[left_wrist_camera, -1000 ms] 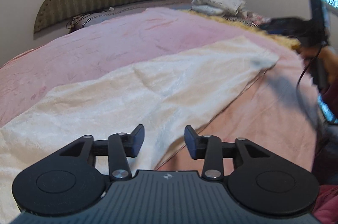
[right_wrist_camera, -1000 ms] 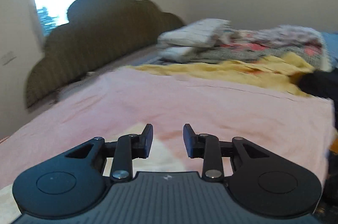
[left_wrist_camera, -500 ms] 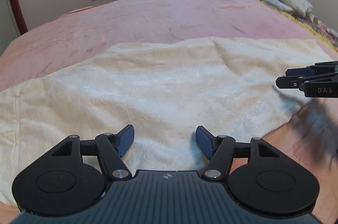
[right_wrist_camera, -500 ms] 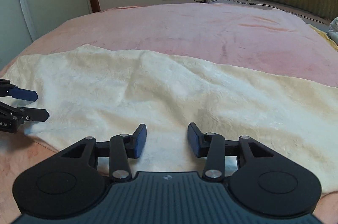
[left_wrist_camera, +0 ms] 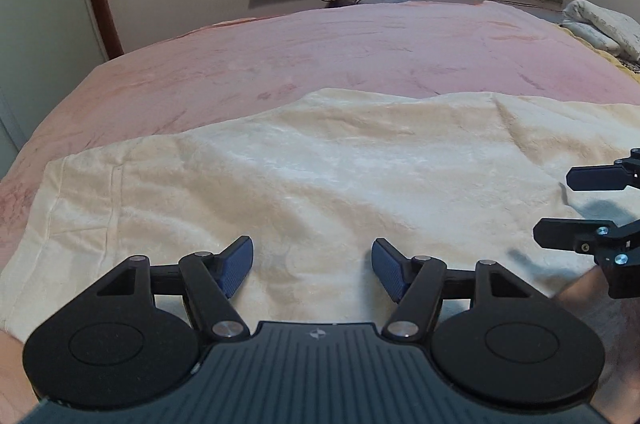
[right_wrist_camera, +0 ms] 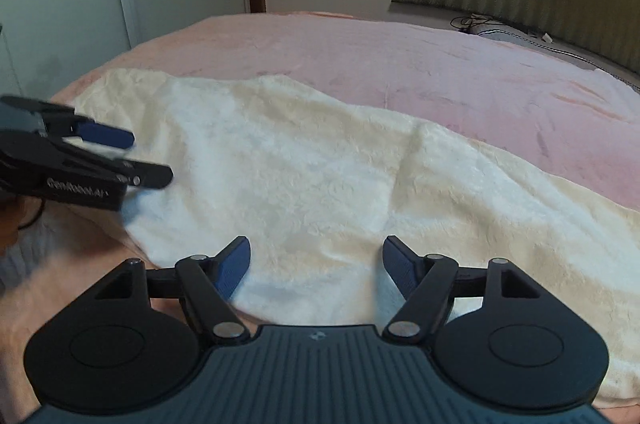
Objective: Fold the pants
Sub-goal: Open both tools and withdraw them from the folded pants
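In the last second I swung both hand-held grippers down over the cream pants (left_wrist_camera: pixel 320 184), which lie flat across the pink bed (left_wrist_camera: pixel 360 56). My left hand-held gripper (left_wrist_camera: pixel 312 266) and right hand-held gripper (right_wrist_camera: pixel 316 266) have opened wide, holding nothing, so I judge the first grasp comes next.

soft dim indoor light, strong fisheye bending at edges, left tool (right_wrist_camera: pixel 152 160) motion-blurred.

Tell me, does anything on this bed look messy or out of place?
Nothing stands out. The cream pants lie spread, lightly rumpled, on the pink blanket. Both tongs, left and right, are open above them.
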